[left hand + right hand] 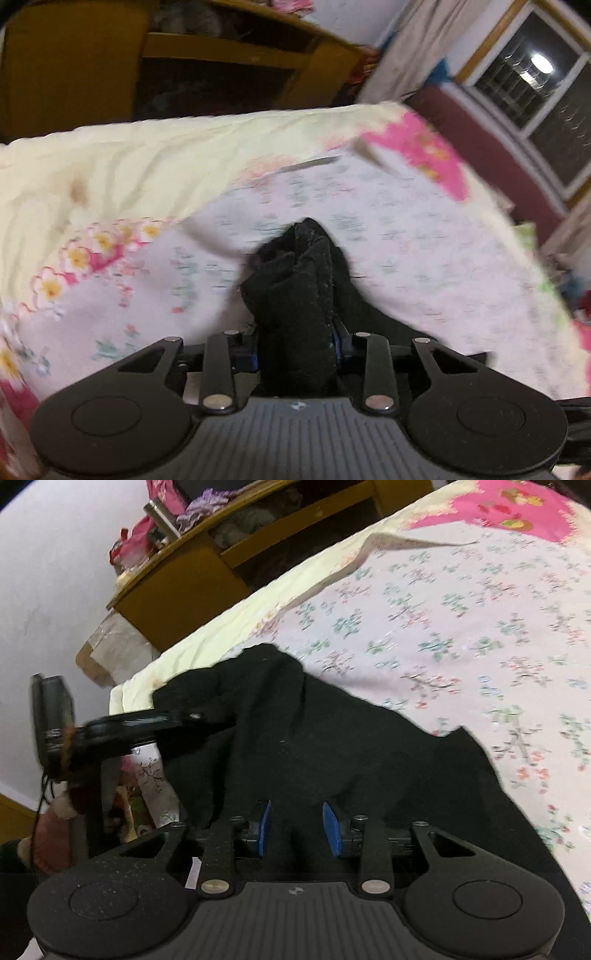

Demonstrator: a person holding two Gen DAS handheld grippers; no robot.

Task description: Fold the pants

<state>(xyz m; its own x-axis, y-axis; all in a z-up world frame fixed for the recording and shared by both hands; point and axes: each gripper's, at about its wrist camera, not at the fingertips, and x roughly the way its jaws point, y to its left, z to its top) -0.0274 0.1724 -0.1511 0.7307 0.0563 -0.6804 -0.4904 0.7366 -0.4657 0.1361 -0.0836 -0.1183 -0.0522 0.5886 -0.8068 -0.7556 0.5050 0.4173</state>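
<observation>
The black pants (317, 738) lie bunched on the floral bedsheet (461, 635). My left gripper (297, 347) is shut on a thick bunch of the black pants (295, 288), which stands up between its fingers and hides the pads. In the right wrist view the left gripper (207, 720) shows at the left, gripping the cloth's edge. My right gripper (297, 829) is open, its blue pads (264, 827) apart just over the black cloth, with nothing pinched between them.
A yellow wooden shelf unit (184, 587) stands past the bed's far edge, with clutter on top. A pale yellow blanket border (129, 158) and pink patch (424, 155) edge the sheet. A window (535, 92) is at the right.
</observation>
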